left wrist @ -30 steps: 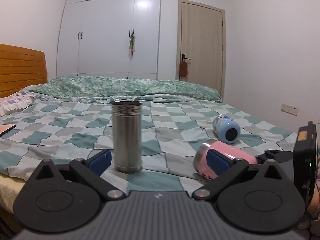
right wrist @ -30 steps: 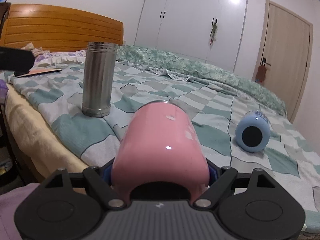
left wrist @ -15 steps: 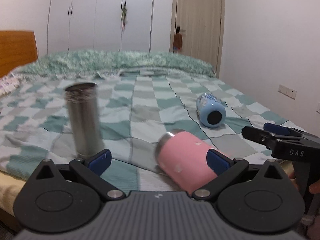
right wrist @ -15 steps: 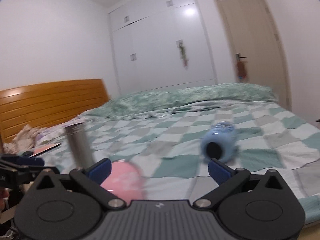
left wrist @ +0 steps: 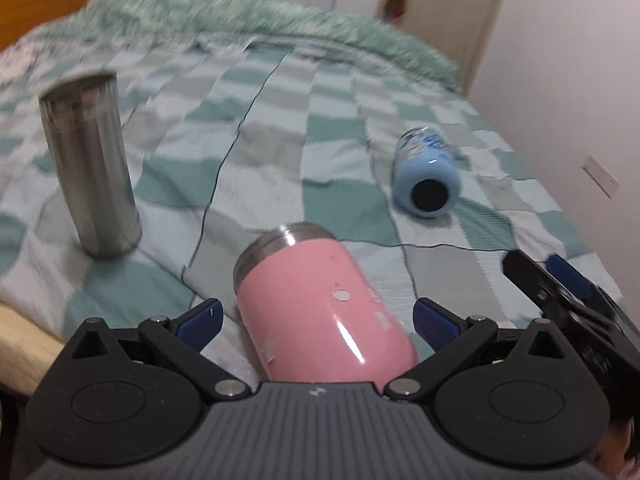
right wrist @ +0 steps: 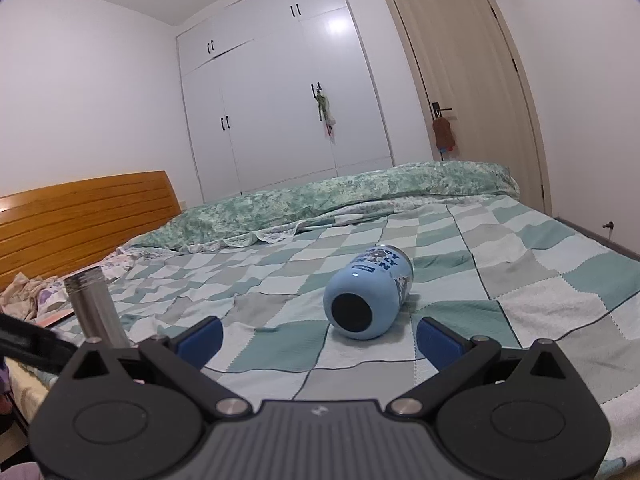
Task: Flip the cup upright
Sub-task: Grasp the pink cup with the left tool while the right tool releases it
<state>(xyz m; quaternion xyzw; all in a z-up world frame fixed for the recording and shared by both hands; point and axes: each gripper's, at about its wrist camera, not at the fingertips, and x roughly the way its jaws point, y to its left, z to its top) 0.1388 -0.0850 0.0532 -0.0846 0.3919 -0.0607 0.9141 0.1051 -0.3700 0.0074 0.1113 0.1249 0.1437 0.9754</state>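
Pink cup (left wrist: 320,308) shows only in left-wrist view.

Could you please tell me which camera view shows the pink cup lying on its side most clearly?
The left wrist view: the pink metal-rimmed cup lies on its side, large, between the open left gripper fingers. The right wrist view does not show it.
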